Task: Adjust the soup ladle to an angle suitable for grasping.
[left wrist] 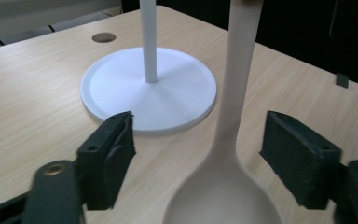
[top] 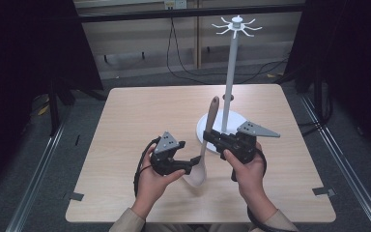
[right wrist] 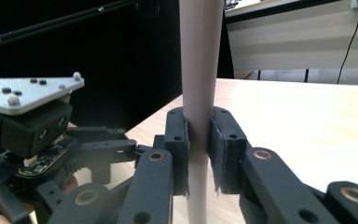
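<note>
Handover of the spoon to the right claw, ahead of hanging it on the stand.

The right claw (right wrist: 198, 154) is clamped on the spoon (top: 204, 154) handle, holding it upright above the tabletop (top: 140, 116); the left claw (left wrist: 198, 158) is released, its pads clear of the spoon's neck either side. Next, I judge, the left withdraws and the right lifts the handle toward the hooks of the white stand (top: 229, 82).

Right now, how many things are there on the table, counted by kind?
Spoons: 1, the spoon, held upright by the right gripper
Stands: 1, the white stand
Grippers: 2, with the left gripper open around the spoon's bowl
Total: 4
</note>
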Demonstrator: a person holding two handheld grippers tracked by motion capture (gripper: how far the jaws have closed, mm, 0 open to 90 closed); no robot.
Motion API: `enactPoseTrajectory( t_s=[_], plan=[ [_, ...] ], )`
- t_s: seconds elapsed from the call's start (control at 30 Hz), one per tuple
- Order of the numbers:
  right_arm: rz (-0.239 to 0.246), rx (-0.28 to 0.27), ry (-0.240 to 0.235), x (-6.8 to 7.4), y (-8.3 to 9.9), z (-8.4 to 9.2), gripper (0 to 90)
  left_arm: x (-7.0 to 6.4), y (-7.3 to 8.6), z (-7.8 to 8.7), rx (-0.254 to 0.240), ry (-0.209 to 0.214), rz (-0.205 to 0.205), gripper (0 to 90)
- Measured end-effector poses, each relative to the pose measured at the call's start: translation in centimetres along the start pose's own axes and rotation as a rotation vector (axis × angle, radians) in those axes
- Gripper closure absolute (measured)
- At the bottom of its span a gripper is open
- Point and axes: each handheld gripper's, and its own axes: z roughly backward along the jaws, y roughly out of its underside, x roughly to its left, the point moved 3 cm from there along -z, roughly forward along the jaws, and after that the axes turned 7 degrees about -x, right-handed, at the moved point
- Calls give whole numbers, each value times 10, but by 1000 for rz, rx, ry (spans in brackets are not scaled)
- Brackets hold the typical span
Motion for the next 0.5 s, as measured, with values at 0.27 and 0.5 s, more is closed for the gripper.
enactPoseTrajectory(
  t_s=[0.27,0.5],
  plan=[
    [49,12,9,-5,-15,0,788,6,22,3,29,11,31,132],
    [79,3,22,-13,-32,2,787,14,38,6,68,-7,31,116]
  ],
)
